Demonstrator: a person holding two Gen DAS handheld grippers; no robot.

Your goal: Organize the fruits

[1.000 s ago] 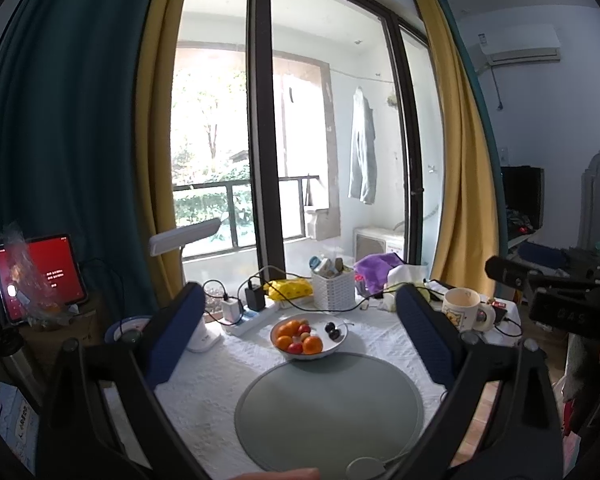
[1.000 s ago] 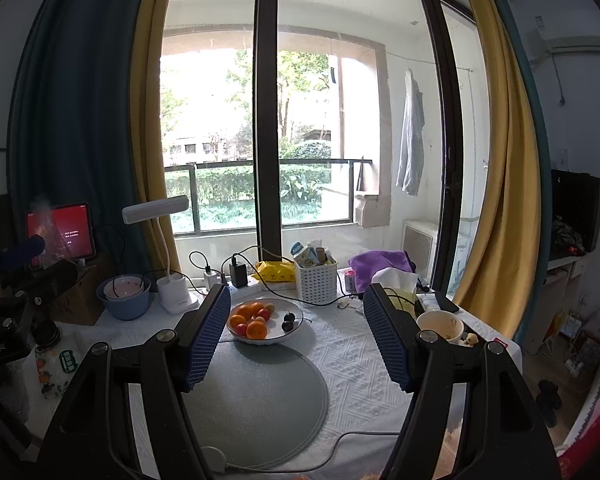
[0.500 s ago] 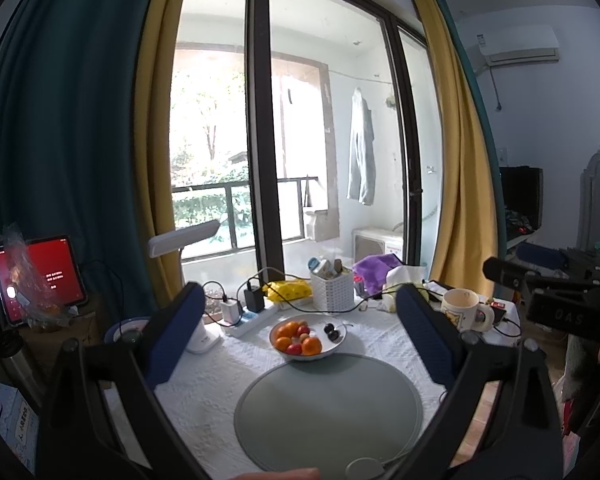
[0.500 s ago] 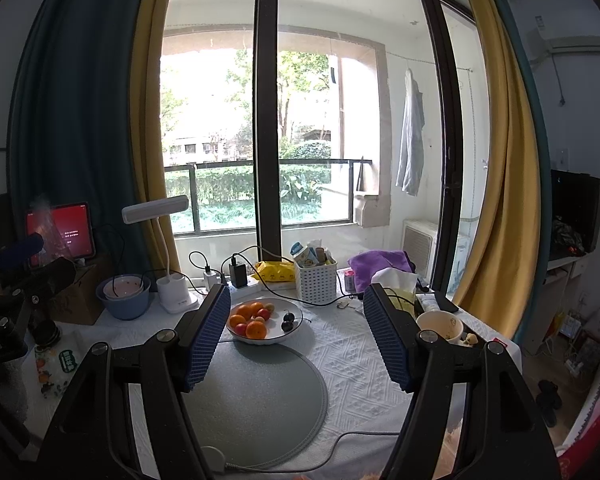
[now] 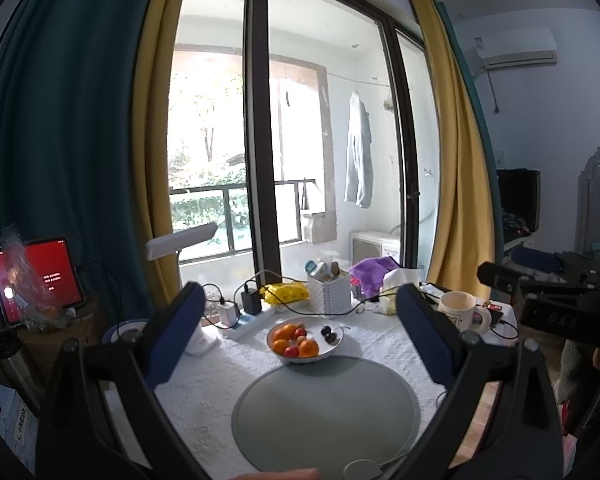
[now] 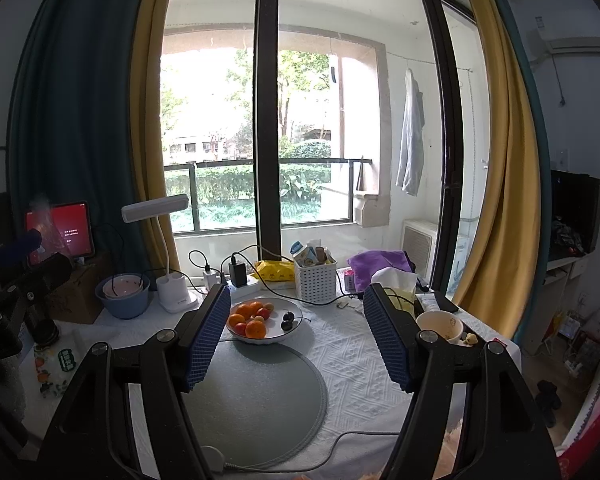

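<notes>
A white bowl (image 5: 334,350) (image 6: 296,330) on the white-clothed table holds oranges (image 5: 308,347) (image 6: 255,329), small red fruits (image 5: 290,351) (image 6: 263,313) and dark cherries (image 5: 329,333) (image 6: 287,321). It stands at the far edge of a round grey-green mat (image 5: 328,412) (image 6: 256,392). My left gripper (image 5: 300,320) is open and empty, held above the mat's near side. My right gripper (image 6: 296,316) is open and empty, also well short of the bowl.
Behind the bowl are a power strip with chargers (image 6: 240,280), a white basket (image 6: 315,278), a yellow packet (image 6: 274,269) and a desk lamp (image 6: 172,292). A mug (image 5: 460,312) (image 6: 440,326) stands right, a blue bowl (image 6: 122,300) left. A cable (image 6: 340,444) crosses the mat's near edge.
</notes>
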